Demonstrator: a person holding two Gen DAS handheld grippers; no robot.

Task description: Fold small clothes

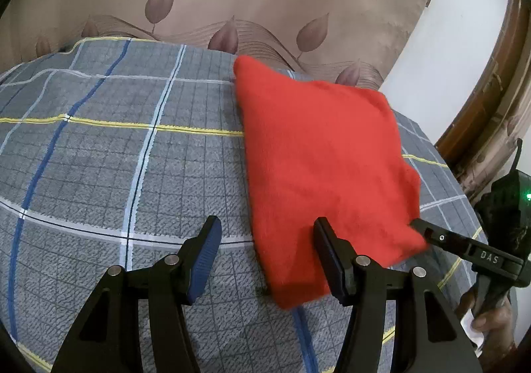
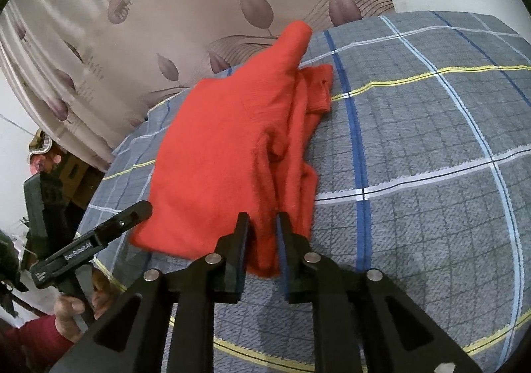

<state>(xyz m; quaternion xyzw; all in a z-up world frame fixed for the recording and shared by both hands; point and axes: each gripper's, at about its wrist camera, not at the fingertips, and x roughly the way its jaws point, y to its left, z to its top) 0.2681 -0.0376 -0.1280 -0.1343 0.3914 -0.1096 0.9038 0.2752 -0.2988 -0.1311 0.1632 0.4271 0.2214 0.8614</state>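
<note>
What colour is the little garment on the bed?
The garment is plain red-orange, clearest in the left wrist view.

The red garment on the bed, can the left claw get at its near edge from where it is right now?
Probably yes. The left claw stands open right at the red garment, one finger already over its near edge. Nothing lies between them; the right claw works the same corner and might crowd it.

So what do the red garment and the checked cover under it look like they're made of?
Red garment: likely a soft knit or fleece, matte; its surface is fuzzy and it bunches in thick folds.
Checked cover: probably woven cotton-type fabric, matte; a fine textured weave shows between the printed blue, white and yellow lines. The fibre of either can't be confirmed.
</note>
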